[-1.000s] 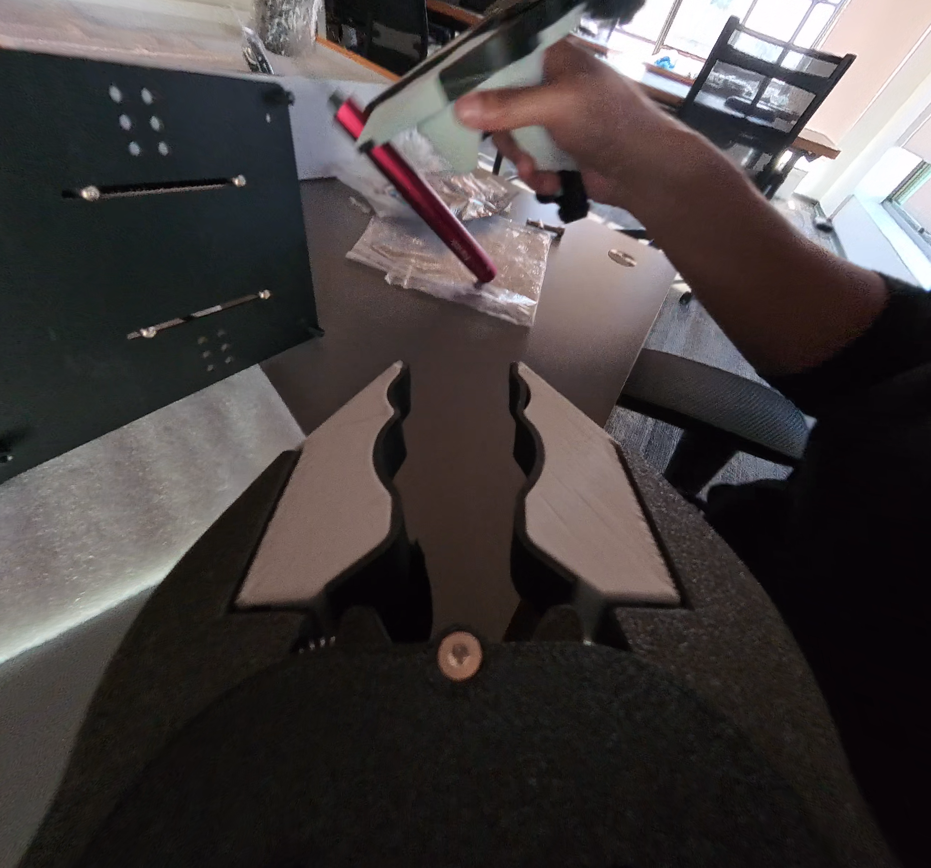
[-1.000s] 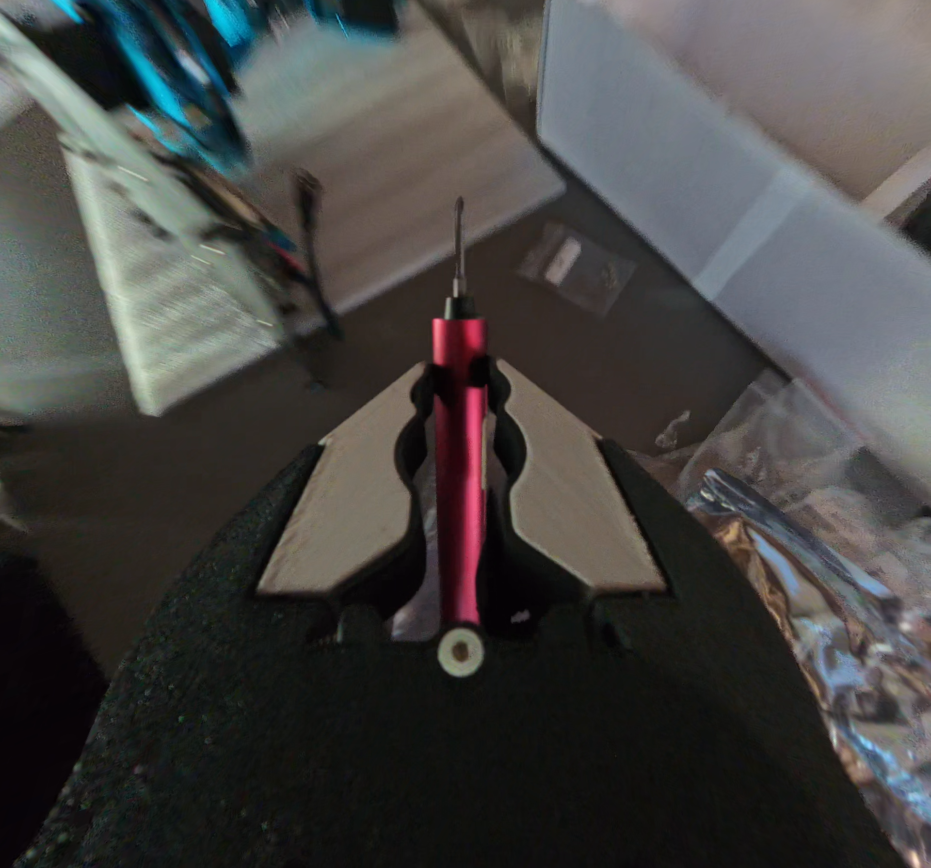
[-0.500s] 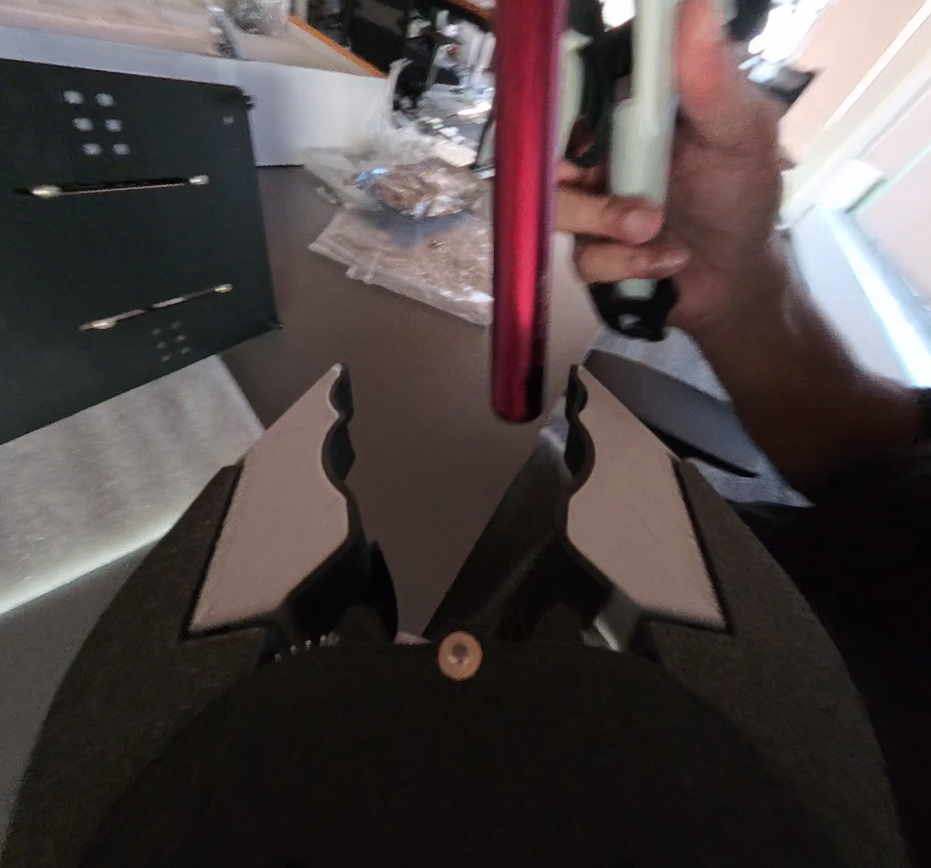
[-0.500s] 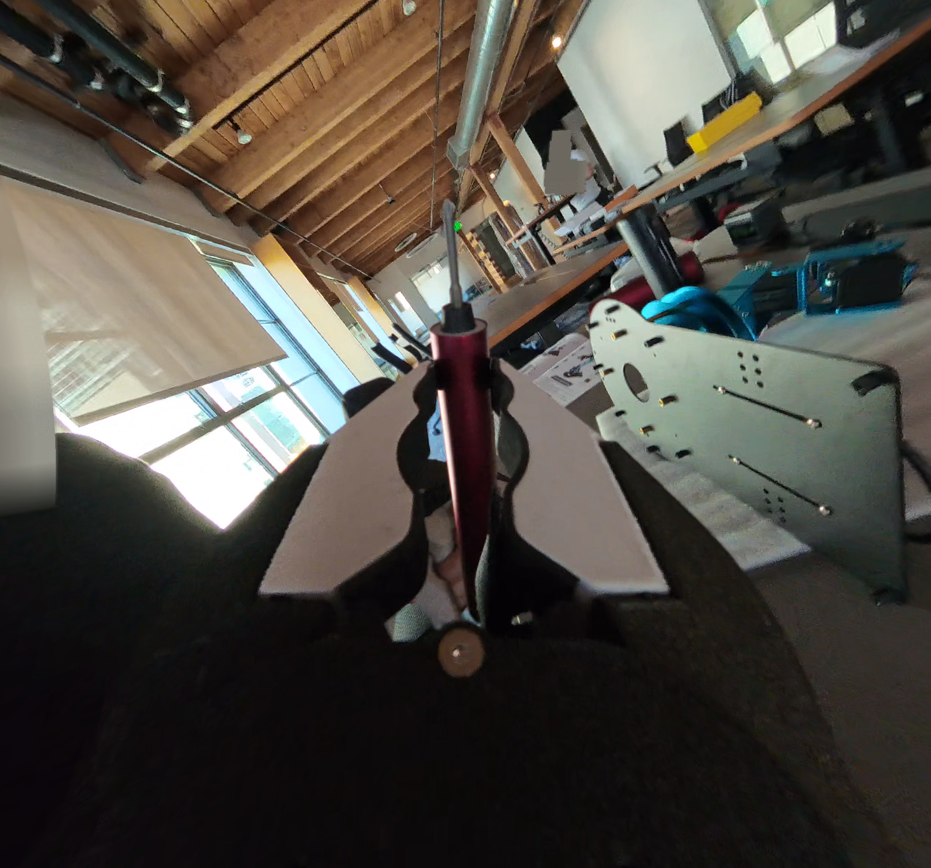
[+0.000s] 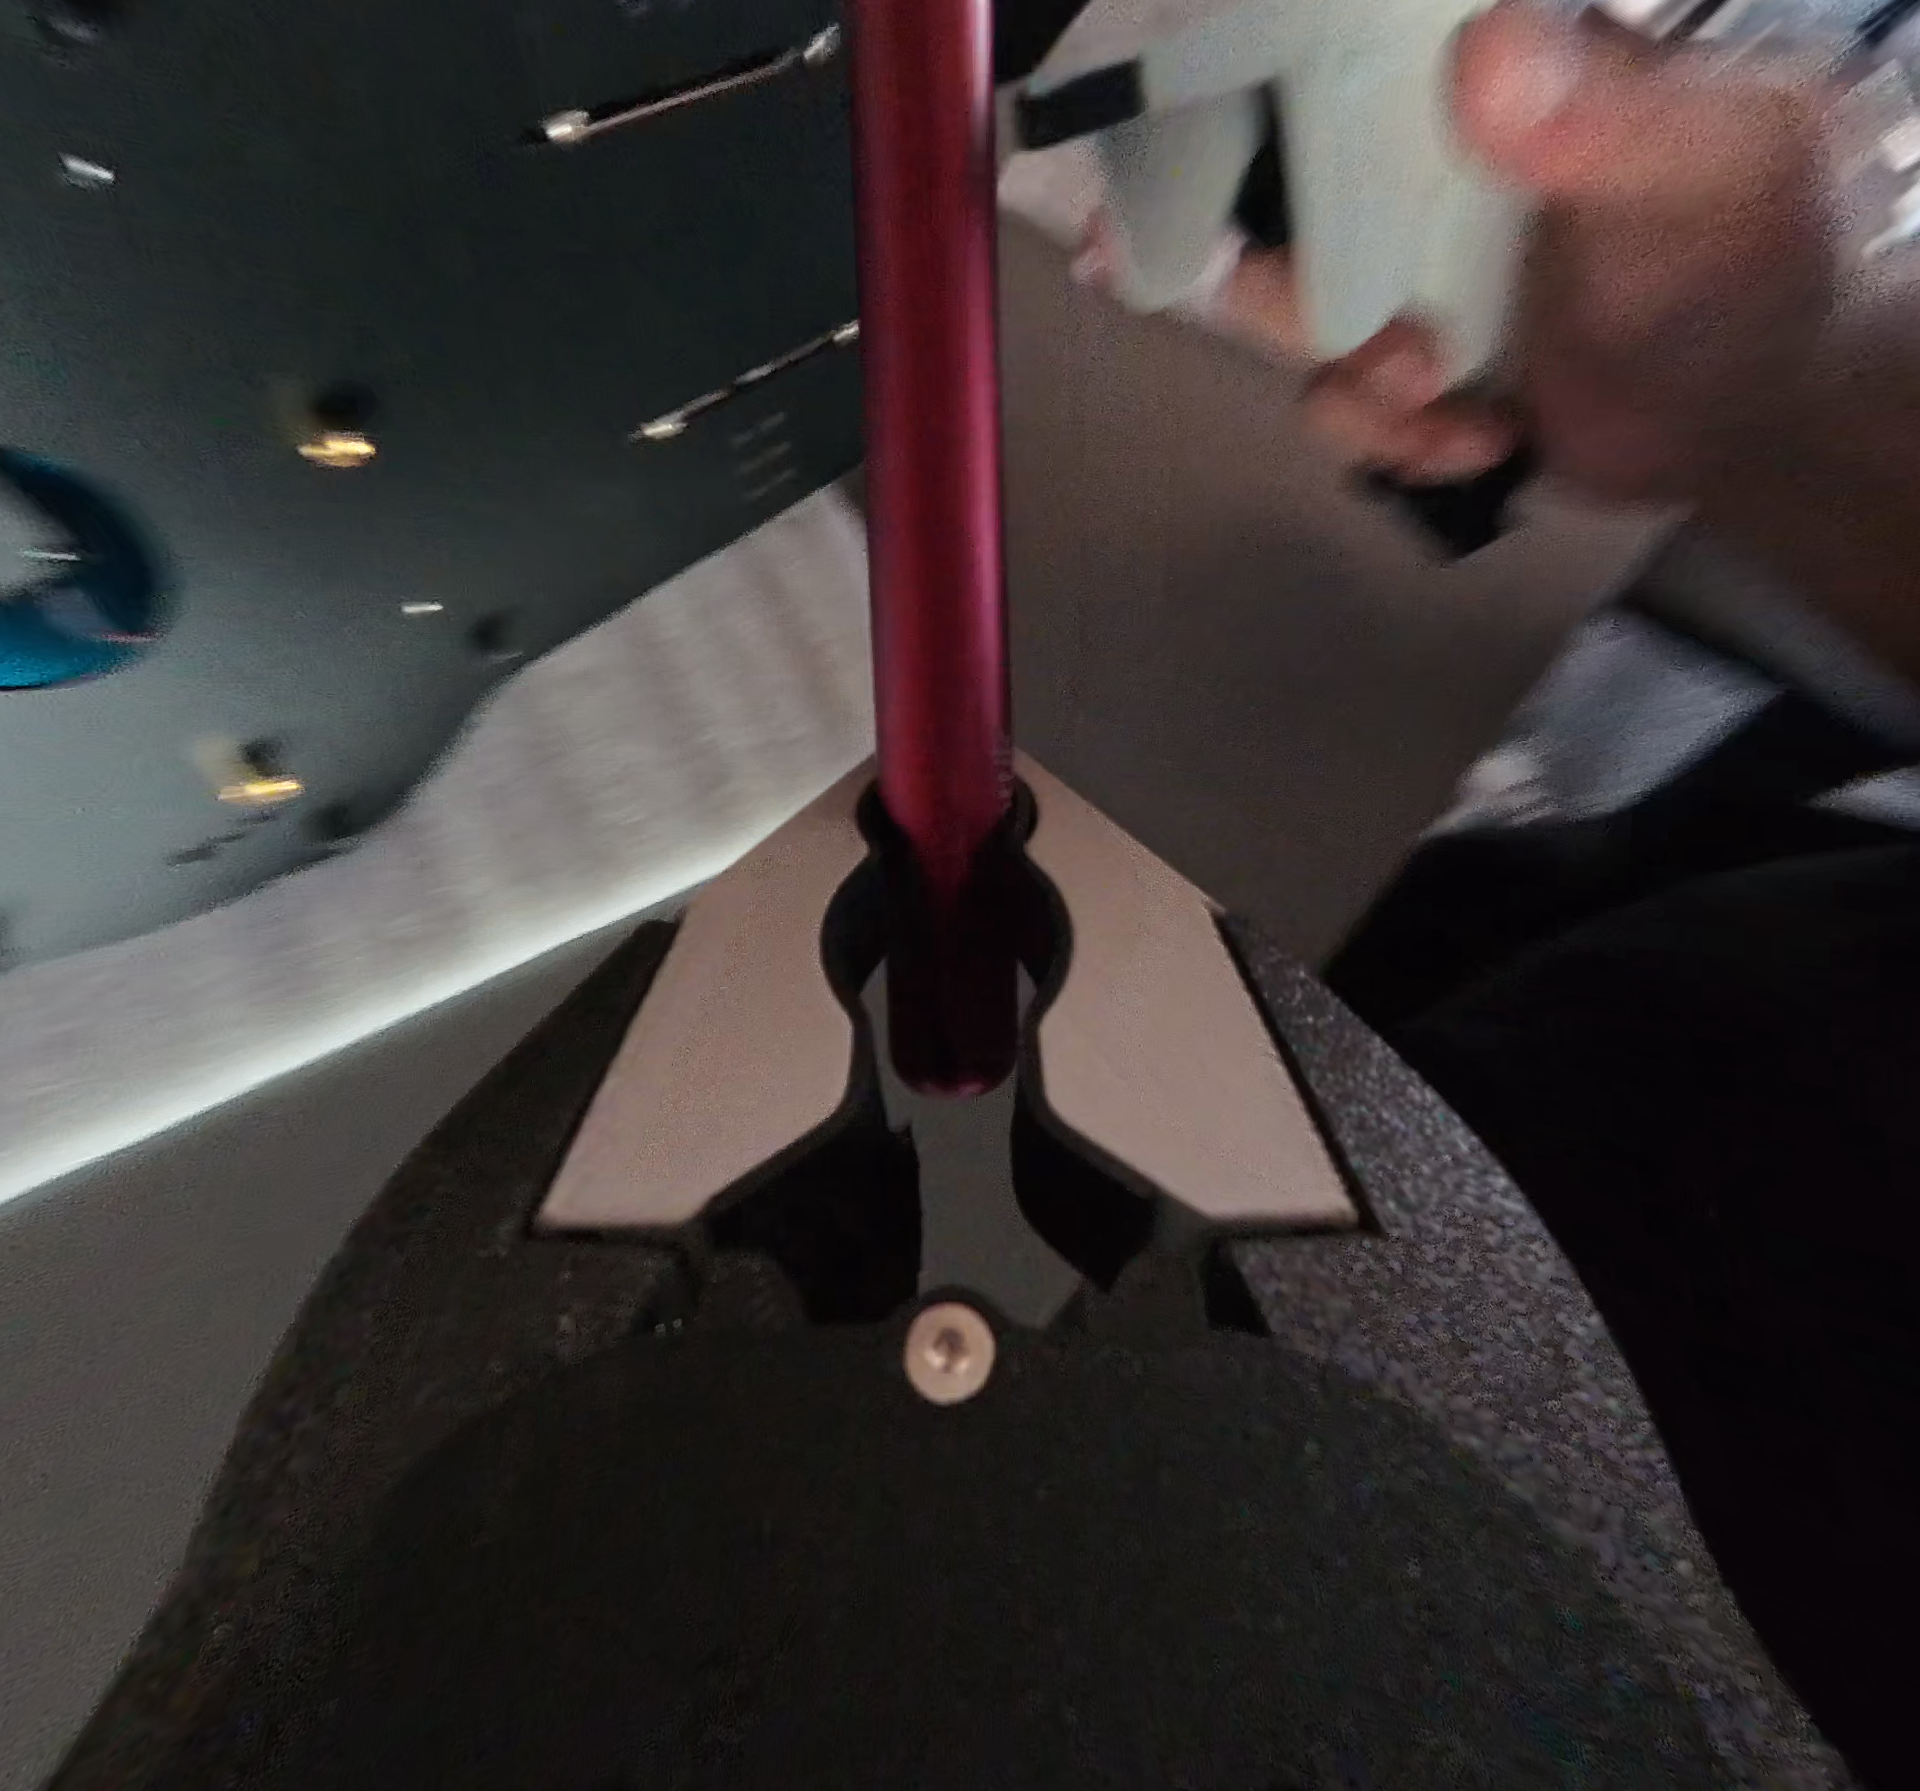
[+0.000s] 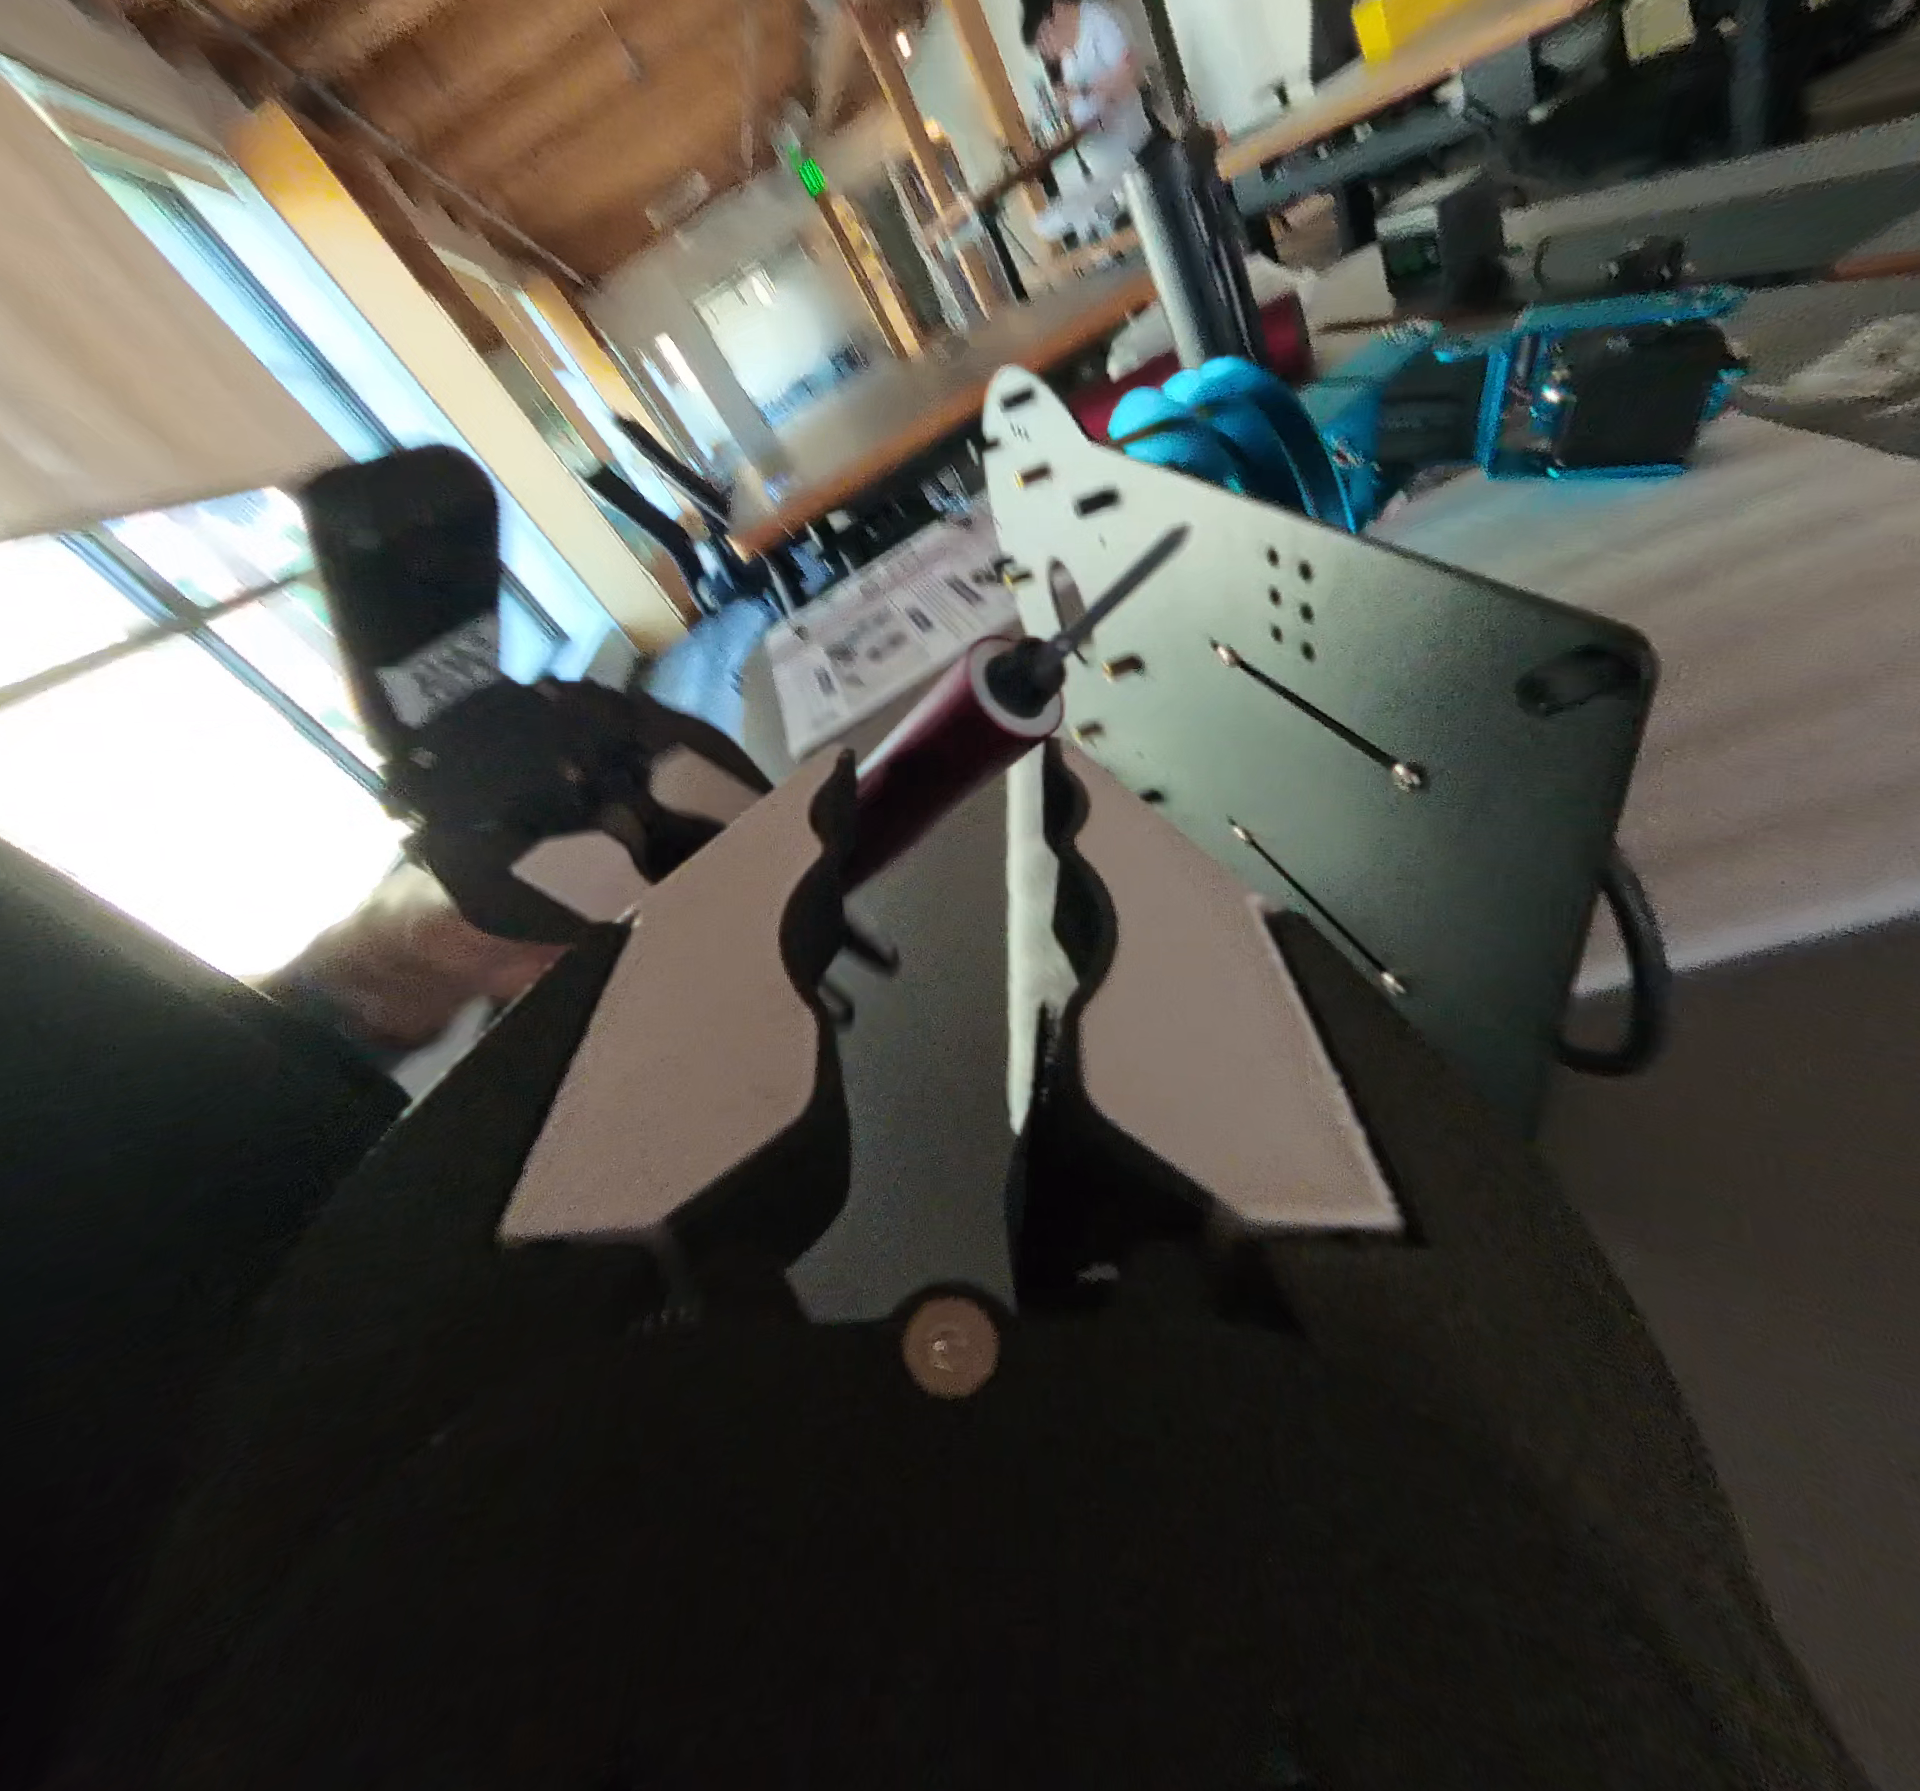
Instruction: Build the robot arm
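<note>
A red screwdriver [image 5: 925, 391] with a thin dark bit [image 6: 1122, 588] runs forward from my left gripper [image 5: 948, 806], which is shut on the handle's rear end. In the right wrist view the screwdriver [image 6: 956, 723] slants up to the right, its bit close to a black metal plate [image 6: 1351, 702] with slots and screws. My right gripper [image 6: 940, 785] is open, its fingers on either side of the handle and apart from it. The left gripper [image 6: 540, 785] shows at the left of that view. In the left wrist view the pale right gripper [image 5: 1299, 79] and a hand [image 5: 1662, 235] are blurred at the upper right.
The black plate [image 5: 364, 235] stands on a white foam sheet [image 5: 520, 806] on a dark grey table [image 5: 1195, 598]. Blue parts [image 6: 1247, 432] lie behind the plate, and a black cable loop [image 6: 1631, 972] hangs at its right end. A person [image 6: 1091, 79] stands far off. Across from one pair of fingers to the other is roughly 10 cm.
The screwdriver passed from my right gripper to my left. The left gripper shut on the handle's rear end; the right gripper opened. Both views have swung toward the black plate.
</note>
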The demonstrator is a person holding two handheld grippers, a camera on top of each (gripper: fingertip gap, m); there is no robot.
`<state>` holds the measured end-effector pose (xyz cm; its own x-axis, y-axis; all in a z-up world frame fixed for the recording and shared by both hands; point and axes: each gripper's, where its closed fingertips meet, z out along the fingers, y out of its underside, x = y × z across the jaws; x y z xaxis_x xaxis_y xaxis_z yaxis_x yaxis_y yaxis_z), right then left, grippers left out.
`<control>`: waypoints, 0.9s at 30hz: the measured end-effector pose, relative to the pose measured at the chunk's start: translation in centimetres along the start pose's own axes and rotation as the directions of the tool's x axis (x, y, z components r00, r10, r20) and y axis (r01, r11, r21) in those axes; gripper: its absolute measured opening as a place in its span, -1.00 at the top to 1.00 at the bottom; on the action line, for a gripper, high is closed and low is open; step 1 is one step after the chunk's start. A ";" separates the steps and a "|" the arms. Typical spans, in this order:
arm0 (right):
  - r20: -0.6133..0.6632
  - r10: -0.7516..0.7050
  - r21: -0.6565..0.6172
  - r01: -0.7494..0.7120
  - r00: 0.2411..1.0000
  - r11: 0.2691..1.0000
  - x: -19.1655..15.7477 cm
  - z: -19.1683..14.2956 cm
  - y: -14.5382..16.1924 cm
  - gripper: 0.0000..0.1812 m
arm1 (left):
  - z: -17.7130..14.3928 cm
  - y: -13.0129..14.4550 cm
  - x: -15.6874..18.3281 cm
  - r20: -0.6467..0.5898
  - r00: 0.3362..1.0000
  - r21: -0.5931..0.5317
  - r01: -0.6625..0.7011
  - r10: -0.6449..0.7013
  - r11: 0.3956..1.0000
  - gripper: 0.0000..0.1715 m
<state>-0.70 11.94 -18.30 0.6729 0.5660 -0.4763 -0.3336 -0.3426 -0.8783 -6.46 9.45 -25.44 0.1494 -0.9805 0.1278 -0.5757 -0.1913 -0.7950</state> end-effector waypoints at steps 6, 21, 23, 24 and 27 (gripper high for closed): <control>0.046 0.243 -0.064 -0.240 0.969 0.969 0.3 2.1 1.7 0.51 | -1.4 1.1 -4.6 0.306 0.848 -0.174 -0.397 0.432 0.901 0.83; 0.612 0.316 0.106 -0.472 0.725 0.875 -5.2 0.5 -3.3 0.78 | -5.9 -4.9 3.1 -0.821 0.461 -0.012 0.578 -0.338 0.816 0.16; 0.592 0.291 0.102 -0.427 0.752 0.898 -5.4 1.2 -3.3 0.78 | -4.4 -4.6 5.1 -0.864 0.393 -0.075 0.520 -0.316 0.851 0.16; 0.577 0.274 0.110 -0.406 0.769 0.907 -5.3 1.4 -3.5 0.78 | -4.0 -4.9 6.0 -0.880 0.379 -0.072 0.490 -0.287 0.869 0.23; 0.547 0.261 0.141 -0.395 0.795 0.908 -4.7 1.0 -4.3 0.78 | -2.2 -5.4 6.0 -0.818 0.528 0.012 0.412 -0.227 0.911 0.77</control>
<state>-3.08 11.46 -12.27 0.0866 0.7712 -0.6307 -0.6615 -0.4288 -0.6153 -4.21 4.48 -19.02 -0.4480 -0.5113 0.7334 -0.4531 -0.5773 -0.6792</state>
